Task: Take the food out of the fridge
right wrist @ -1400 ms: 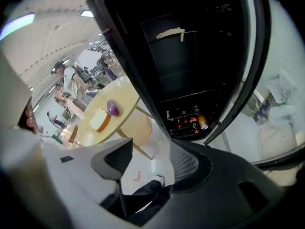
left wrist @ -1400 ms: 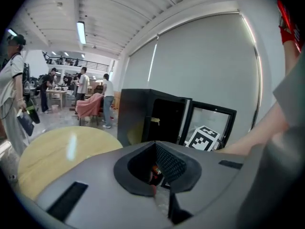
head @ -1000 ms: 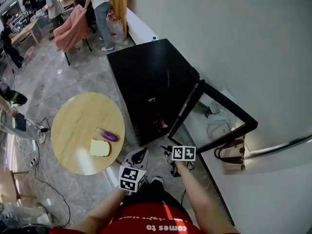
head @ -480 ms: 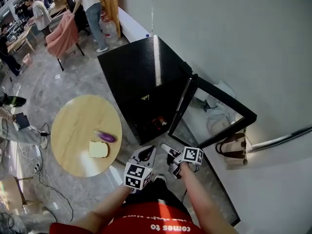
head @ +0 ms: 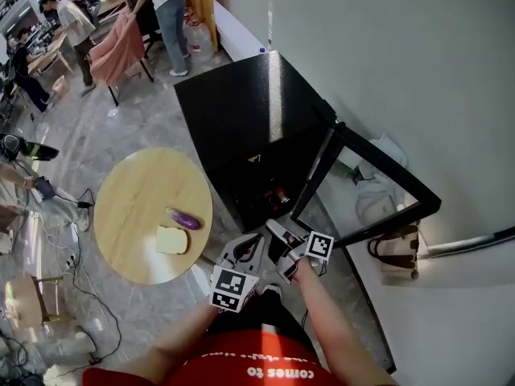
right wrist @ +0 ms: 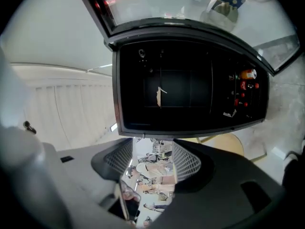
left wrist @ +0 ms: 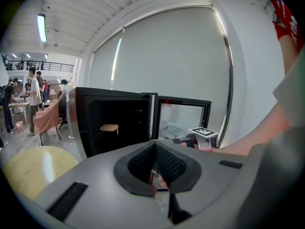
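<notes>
The black fridge (head: 257, 119) stands against the wall with its glass door (head: 366, 187) swung open. In the left gripper view a flat tan piece of food (left wrist: 109, 127) lies on a shelf inside; the rolled right gripper view shows that food (right wrist: 158, 97) too, with red cans and bottles (right wrist: 242, 87) at one side. My left gripper (head: 248, 244) is in front of the fridge, its pads meeting at the tips (left wrist: 154, 146). Beside it my right gripper (head: 278, 248) faces the fridge opening, open (right wrist: 153, 159) and holding nothing.
A round wooden table (head: 129, 191) stands left of the fridge, with a purple eggplant (head: 183, 219) and a slice of bread (head: 170, 240) on it. A bag (head: 396, 256) sits by the wall behind the door. Several people and chairs (head: 113, 39) are at the far left.
My right gripper has risen and rolled, and now points level at the fridge opening. My left gripper has moved slightly forward beside it. Nothing was picked up.
</notes>
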The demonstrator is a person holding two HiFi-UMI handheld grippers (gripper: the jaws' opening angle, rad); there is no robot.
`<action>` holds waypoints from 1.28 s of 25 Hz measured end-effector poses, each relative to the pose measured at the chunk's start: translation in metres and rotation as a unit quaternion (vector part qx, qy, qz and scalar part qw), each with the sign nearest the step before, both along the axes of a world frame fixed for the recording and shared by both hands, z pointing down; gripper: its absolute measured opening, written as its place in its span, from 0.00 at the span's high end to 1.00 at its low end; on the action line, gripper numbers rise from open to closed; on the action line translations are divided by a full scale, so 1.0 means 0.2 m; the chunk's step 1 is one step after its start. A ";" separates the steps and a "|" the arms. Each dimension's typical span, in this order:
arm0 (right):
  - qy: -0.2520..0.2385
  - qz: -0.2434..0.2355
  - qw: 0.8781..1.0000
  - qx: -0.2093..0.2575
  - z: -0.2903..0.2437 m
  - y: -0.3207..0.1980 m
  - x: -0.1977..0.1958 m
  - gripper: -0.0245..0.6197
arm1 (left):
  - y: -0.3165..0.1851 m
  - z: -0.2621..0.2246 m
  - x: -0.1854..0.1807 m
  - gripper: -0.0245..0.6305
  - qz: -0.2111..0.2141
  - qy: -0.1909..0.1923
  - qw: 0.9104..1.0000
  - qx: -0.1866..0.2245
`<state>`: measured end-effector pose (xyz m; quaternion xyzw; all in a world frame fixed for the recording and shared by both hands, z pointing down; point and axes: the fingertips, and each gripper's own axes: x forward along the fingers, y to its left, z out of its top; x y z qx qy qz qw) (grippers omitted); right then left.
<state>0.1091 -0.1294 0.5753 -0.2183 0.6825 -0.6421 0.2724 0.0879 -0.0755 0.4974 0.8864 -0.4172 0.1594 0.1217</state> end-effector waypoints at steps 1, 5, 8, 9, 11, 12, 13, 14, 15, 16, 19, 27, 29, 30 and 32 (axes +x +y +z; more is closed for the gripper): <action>0.005 -0.004 1.000 0.003 0.00 -0.03 -0.01 0.59 | -0.02 -0.01 0.00 0.95 -0.003 0.001 1.000 0.000; 0.012 -0.008 1.000 0.003 0.00 -0.15 -0.05 0.59 | -0.08 -0.02 -0.03 0.95 -0.015 0.000 1.000 0.002; 0.027 0.003 1.000 -0.006 0.04 -0.28 -0.05 0.59 | -0.14 -0.03 -0.04 0.95 -0.018 -0.009 1.000 0.011; 0.036 0.005 0.999 -0.007 0.04 -0.33 -0.05 0.59 | -0.15 -0.03 -0.05 0.95 -0.019 -0.012 1.000 0.015; 0.053 0.004 0.999 -0.004 0.04 -0.42 -0.08 0.59 | -0.18 -0.03 -0.06 0.95 -0.021 -0.014 1.000 0.018; 0.062 0.001 0.998 -0.001 0.04 -0.46 -0.09 0.59 | -0.19 -0.03 -0.07 0.95 -0.023 -0.014 0.999 0.016; 0.073 -0.003 0.997 0.004 0.04 -0.50 -0.11 0.59 | -0.20 -0.03 -0.07 0.95 -0.025 -0.014 0.999 0.014; 0.086 -0.009 0.996 0.011 0.04 -0.54 -0.12 0.59 | -0.21 -0.03 -0.07 0.95 -0.027 -0.014 0.999 0.013; 0.097 -0.015 0.995 0.016 0.04 -0.57 -0.14 0.59 | -0.23 -0.03 -0.08 0.95 -0.029 -0.012 0.999 0.012; 0.106 -0.019 0.994 0.020 0.04 -0.61 -0.15 0.59 | -0.24 -0.03 -0.08 0.95 -0.032 -0.011 0.999 0.009; 0.111 -0.014 0.994 0.016 0.05 -0.71 -0.18 0.59 | -0.29 -0.02 -0.09 0.95 -0.042 -0.011 0.999 0.004; 0.054 0.056 0.997 -0.013 0.05 -0.95 -0.16 0.59 | -0.36 0.01 -0.13 0.95 -0.053 -0.017 0.998 -0.009; 0.063 0.056 0.996 -0.006 0.05 -0.99 -0.17 0.59 | -0.36 0.05 -0.14 0.95 -0.053 -0.020 0.998 -0.018; 0.067 0.058 0.996 -0.006 0.06 -1.01 -0.18 0.59 | -0.36 0.07 -0.14 0.95 -0.052 -0.022 0.998 -0.022; 0.067 0.065 0.995 -0.015 0.08 -1.04 -0.19 0.59 | -0.37 0.10 -0.15 0.95 -0.051 -0.023 0.998 -0.028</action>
